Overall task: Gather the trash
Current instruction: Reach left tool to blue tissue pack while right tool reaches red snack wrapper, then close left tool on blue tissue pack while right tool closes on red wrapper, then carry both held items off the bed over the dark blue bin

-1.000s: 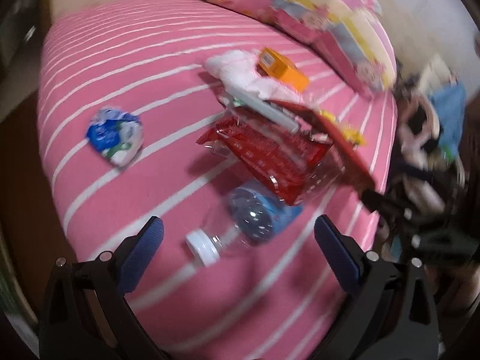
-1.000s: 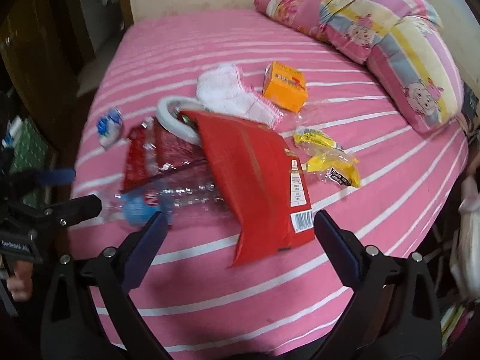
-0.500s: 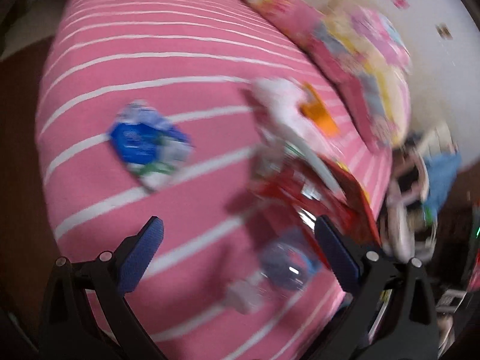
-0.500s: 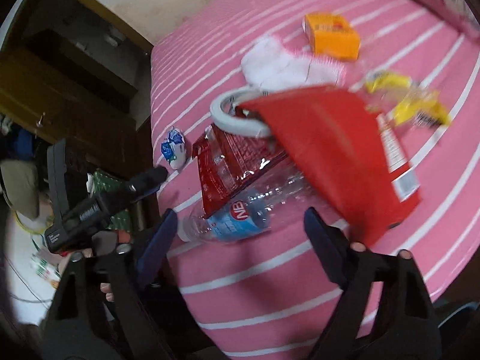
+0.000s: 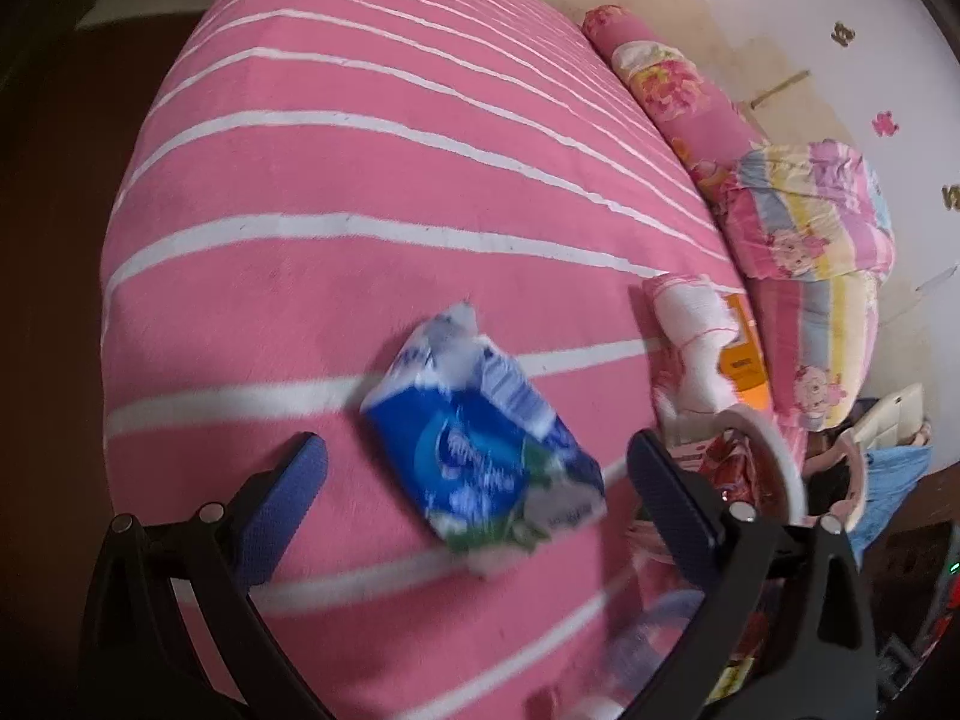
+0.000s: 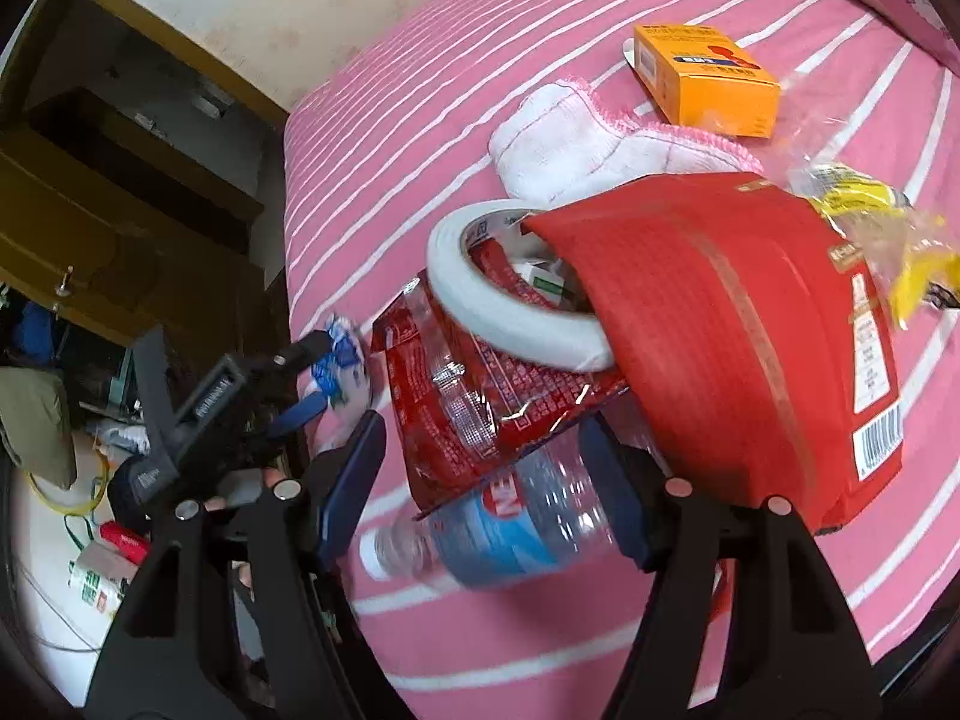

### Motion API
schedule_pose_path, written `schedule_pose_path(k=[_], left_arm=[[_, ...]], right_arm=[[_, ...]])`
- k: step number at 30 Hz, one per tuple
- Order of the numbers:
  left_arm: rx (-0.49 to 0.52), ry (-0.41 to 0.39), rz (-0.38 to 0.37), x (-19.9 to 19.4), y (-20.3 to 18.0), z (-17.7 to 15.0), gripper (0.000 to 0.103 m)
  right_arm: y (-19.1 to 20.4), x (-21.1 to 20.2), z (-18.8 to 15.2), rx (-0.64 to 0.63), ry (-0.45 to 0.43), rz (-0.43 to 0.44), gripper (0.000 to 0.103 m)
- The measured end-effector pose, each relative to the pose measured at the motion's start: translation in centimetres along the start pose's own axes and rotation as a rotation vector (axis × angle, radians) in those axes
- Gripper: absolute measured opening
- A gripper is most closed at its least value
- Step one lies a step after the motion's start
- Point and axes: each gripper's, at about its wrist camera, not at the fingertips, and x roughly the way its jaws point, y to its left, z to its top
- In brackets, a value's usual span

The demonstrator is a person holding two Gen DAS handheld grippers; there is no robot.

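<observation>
A crumpled blue and white wrapper lies on the pink striped bed. My left gripper is open with its fingers on either side of the wrapper; it also shows in the right wrist view. My right gripper is open around a clear plastic bottle with a blue label, which lies under a red foil packet. A big red bag, a white tape roll, an orange box and yellow wrappers lie beyond.
A white cloth lies by the orange box. Patterned pillows sit at the bed's far side. A dark wooden cabinet and floor clutter stand left of the bed.
My left gripper has swung left from the bottle and closed in on the blue wrapper. My right gripper has moved down to the bottle, which now lies between its fingers.
</observation>
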Motion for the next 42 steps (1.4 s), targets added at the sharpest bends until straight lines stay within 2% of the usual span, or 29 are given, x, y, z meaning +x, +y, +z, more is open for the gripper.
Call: schedule_pose_path(k=[3,5,6,8,10,12,14,16,21,29,36,42], left_arm=[[0.044,-0.022,0.024,0.6,-0.7,0.5,0.092],[0.057,-0.029,0.043,0.9,-0.7,0.7,0.071],[0.056,-0.030,0.050,1.1,-0.6,0.8,0.069],[0.039,-0.043,0.052,1.1,-0.2,0.9,0.056],[0.025,-0.048,0.052,0.9,0.2,0.9,0.049],[0.009,-0.060,0.037,0.7,0.6,0.9,0.039],[0.008,-0.063,0.023,0.5,0.7,0.8,0.030],[0.006,-0.067,0.001,0.2,0.7,0.7,0.025],[-0.018,-0.092,-0.080,-0.8,0.2,0.0,0.021],[0.011,-0.155,-0.146,-5.0,-1.1,-2.7,0.021],[-0.011,-0.164,-0.168,-8.8,-1.2,-5.1,0.021],[-0.002,-0.185,-0.205,-12.9,-2.9,-6.7,0.021]], right_arm=[[-0.5,1.0,0.6,0.033,-0.008,-0.006,0.064],[-0.5,1.2,0.8,0.063,-0.013,0.006,0.064],[-0.4,1.4,1.0,0.071,-0.015,0.005,0.064],[-0.2,1.9,1.3,0.074,-0.023,-0.002,0.062],[0.0,2.5,1.5,0.069,-0.030,-0.019,0.052],[0.3,3.0,1.7,0.072,-0.028,-0.013,0.030],[0.4,3.4,1.9,0.072,-0.031,-0.006,0.020],[0.5,3.4,2.0,0.065,-0.045,-0.001,0.017],[1.4,1.0,1.2,0.024,-0.100,0.018,0.007],[1.8,-3.2,-0.2,0.027,-0.129,0.057,0.006],[3.2,-7.3,-1.6,-0.007,-0.180,0.081,0.006],[4.4,-11.5,-3.1,-0.031,-0.218,0.105,0.006]])
